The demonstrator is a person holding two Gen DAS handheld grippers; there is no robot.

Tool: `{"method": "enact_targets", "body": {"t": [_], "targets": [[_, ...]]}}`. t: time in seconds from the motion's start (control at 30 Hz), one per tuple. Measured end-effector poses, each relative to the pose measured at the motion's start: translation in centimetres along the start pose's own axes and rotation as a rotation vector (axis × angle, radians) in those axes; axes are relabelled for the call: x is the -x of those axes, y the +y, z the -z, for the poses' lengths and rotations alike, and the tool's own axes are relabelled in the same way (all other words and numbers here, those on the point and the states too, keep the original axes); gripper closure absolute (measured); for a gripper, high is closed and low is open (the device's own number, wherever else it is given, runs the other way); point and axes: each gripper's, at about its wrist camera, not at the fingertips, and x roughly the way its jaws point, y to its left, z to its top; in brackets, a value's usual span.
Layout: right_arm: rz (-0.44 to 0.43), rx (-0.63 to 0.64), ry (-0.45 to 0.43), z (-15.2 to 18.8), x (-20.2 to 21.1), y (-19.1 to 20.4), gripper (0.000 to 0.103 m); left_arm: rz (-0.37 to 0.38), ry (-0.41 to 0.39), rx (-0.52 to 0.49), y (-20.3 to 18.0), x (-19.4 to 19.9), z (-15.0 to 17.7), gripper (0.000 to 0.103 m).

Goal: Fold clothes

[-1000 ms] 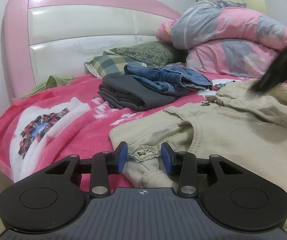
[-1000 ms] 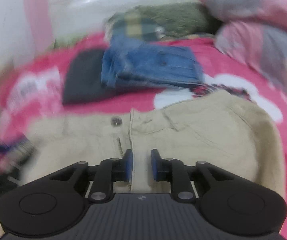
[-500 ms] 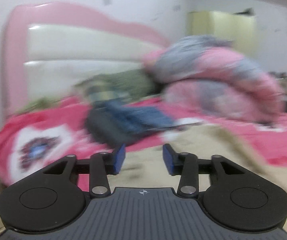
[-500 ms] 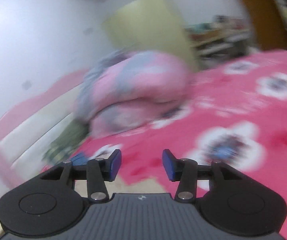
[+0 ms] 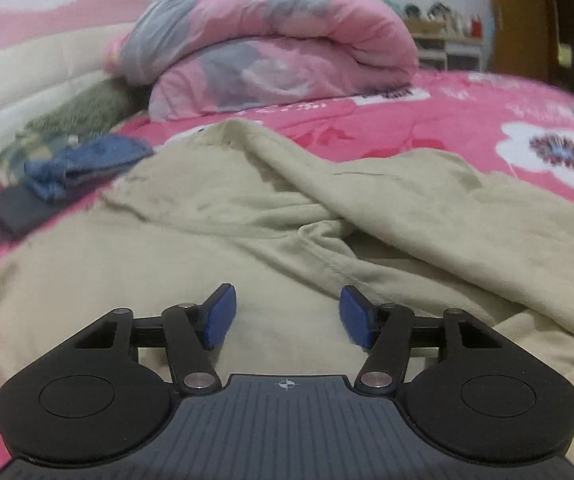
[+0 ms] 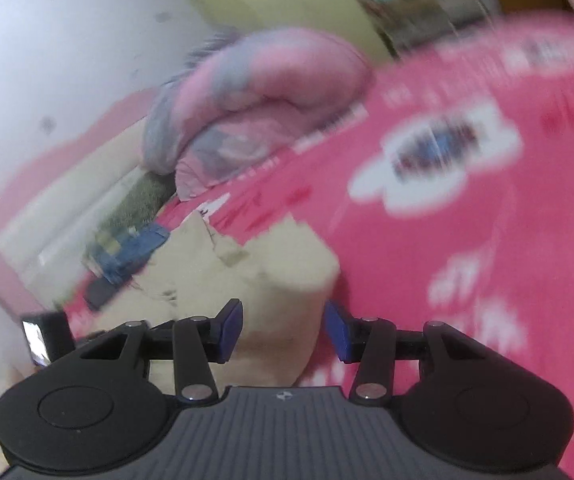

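Left wrist view: left gripper [image 5: 287, 316] jaws opening, empty; trousers [image 5: 327, 216] ahead, rumpled, unfolded.
Right gripper [image 6: 283, 330]: parted, holding nothing.
Done: jeans [image 5: 83, 162] beyond, folded.

We see the trousers [image 5: 271, 216] spread on the bedspread [image 5: 467, 120], just beyond the left gripper [image 5: 287, 316]. At ten o'clock from them lies a stack of folded clothes [image 5: 67, 176], with pillows [image 5: 83, 112] behind it against the headboard [image 5: 27, 76]. At twelve o'clock, behind the trousers, a rolled quilt [image 5: 271, 40] rests on the bedspread.
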Motion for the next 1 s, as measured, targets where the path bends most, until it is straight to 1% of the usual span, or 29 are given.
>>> {"method": "enact_targets", "body": {"t": [0.03, 0.1, 0.17, 0.23, 0.27, 0.3, 0.37, 0.43, 0.6, 0.67, 0.73, 0.77, 0.83, 0.87, 0.9, 1.0], "targets": [[-0.005, 0.002, -0.001, -0.3, -0.4, -0.1, 0.052, 0.008, 0.001, 0.019, 0.3, 0.0, 0.0, 0.041], [-0.019, -0.096, 0.020, -0.7, -1.6, -1.6, 0.036, 0.015, 0.000, 0.039, 0.5, -0.1, 0.0, 0.038], [-0.046, -0.205, 0.038, -0.8, -2.9, -3.2, 0.037, 0.012, -0.010, 0.038, 0.4, -0.2, 0.3, 0.036], [-0.084, -0.241, 0.053, -0.7, -4.1, -3.6, 0.058, 0.010, -0.016, 0.038, 0.4, -0.3, 0.4, 0.036], [-0.103, -0.259, 0.061, -0.7, -4.8, -3.9, 0.078, 0.011, -0.018, 0.039, 0.4, -0.2, 0.4, 0.036], [-0.115, -0.267, 0.063, -0.8, -5.3, -3.9, 0.091, 0.011, -0.020, 0.041, 0.4, -0.2, 0.5, 0.036], [-0.082, -0.188, 0.013, -1.7, -5.1, -2.5, 0.099, 0.018, -0.022, 0.047, 0.5, -0.2, 0.5, 0.036], [-0.089, -0.130, -0.025, -3.2, -5.1, -1.2, 0.103, 0.023, -0.025, 0.054, 0.6, -0.2, 0.6, 0.036], [-0.197, -0.103, -0.100, -8.1, -5.5, 1.8, 0.103, 0.037, -0.031, 0.071, 0.9, -0.3, 0.7, 0.036], [-0.189, -0.074, -0.082, -9.6, -5.7, 2.8, 0.103, 0.046, -0.033, 0.082, 1.1, -0.3, 0.8, 0.036], [-0.173, -0.022, -0.056, -10.1, -5.2, 3.7, 0.101, 0.048, -0.034, 0.084, 1.1, -0.2, 0.8, 0.036], [-0.156, 0.026, -0.045, -9.7, -4.6, 4.1, 0.097, 0.048, -0.034, 0.084, 1.1, -0.2, 0.8, 0.036], [-0.117, 0.127, -0.013, -8.2, -3.5, 4.8, 0.064, 0.047, -0.034, 0.084, 1.0, -0.2, 0.8, 0.036], [-0.092, 0.168, 0.018, -7.2, -3.3, 4.9, 0.036, 0.047, -0.034, 0.084, 1.0, -0.2, 0.8, 0.036], [-0.068, 0.211, 0.050, -6.2, -3.2, 5.1, 0.032, 0.047, -0.034, 0.085, 1.0, -0.2, 0.8, 0.036], [-0.013, 0.360, 0.150, -4.0, -4.0, 6.2, 0.032, 0.047, -0.035, 0.085, 1.0, -0.2, 0.8, 0.036]]}}
